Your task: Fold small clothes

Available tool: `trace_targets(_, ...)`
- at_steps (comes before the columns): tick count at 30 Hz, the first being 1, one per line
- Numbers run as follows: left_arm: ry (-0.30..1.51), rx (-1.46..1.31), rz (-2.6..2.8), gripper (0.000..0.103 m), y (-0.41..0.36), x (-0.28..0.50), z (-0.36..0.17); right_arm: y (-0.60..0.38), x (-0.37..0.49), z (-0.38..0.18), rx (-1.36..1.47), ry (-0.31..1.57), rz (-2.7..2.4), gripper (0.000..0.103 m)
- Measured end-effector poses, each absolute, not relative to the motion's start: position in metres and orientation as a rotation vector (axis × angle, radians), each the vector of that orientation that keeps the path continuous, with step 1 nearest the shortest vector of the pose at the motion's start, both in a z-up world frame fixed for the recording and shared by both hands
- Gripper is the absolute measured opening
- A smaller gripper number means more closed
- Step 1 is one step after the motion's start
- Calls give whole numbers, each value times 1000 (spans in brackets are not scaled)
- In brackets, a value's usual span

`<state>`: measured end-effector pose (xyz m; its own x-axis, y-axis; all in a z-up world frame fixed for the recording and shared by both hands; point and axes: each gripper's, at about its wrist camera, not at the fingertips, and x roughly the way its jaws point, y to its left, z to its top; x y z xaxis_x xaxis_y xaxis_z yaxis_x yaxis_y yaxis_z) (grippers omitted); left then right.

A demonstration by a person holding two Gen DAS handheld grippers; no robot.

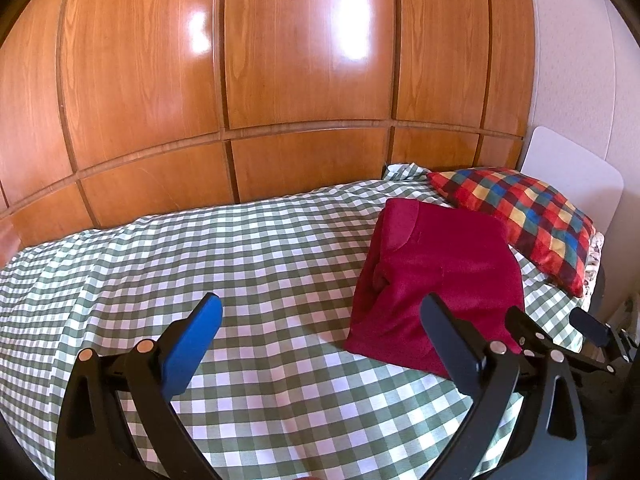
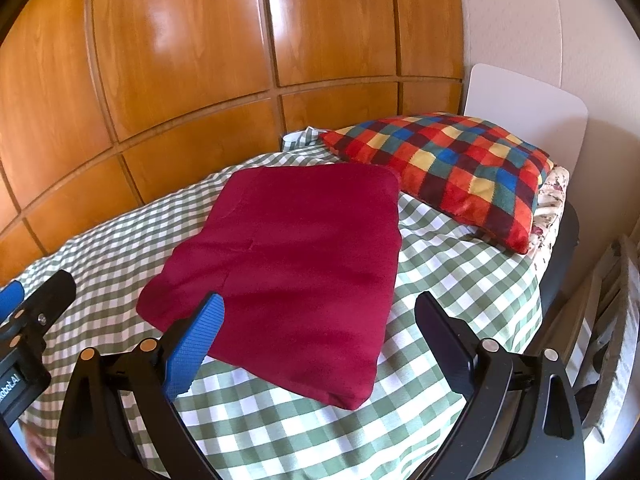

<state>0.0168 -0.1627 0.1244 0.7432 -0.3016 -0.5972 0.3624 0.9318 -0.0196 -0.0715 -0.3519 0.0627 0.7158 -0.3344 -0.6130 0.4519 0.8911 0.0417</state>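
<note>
A dark red garment lies folded into a flat rectangle on the green-and-white checked bedcover. It fills the middle of the right wrist view. My left gripper is open and empty, hovering above the cover to the left of the garment's near edge. My right gripper is open and empty, hovering over the garment's near right corner. The right gripper shows at the right edge of the left wrist view. The left gripper shows at the left edge of the right wrist view.
A multicoloured checked cushion lies behind the garment, against a white headboard. A wooden panelled wall runs along the far side of the bed. The bed's right edge drops off, with furniture beside it.
</note>
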Motion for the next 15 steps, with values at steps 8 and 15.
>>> trace_targets(8, 637, 104, -370, 99, -163, 17, 123, -352, -69, 61, 198, 640, -442, 95)
trace_targets(15, 625, 108, -399, 97, -162, 17, 120, -350, -66, 60, 195, 645, -450, 95)
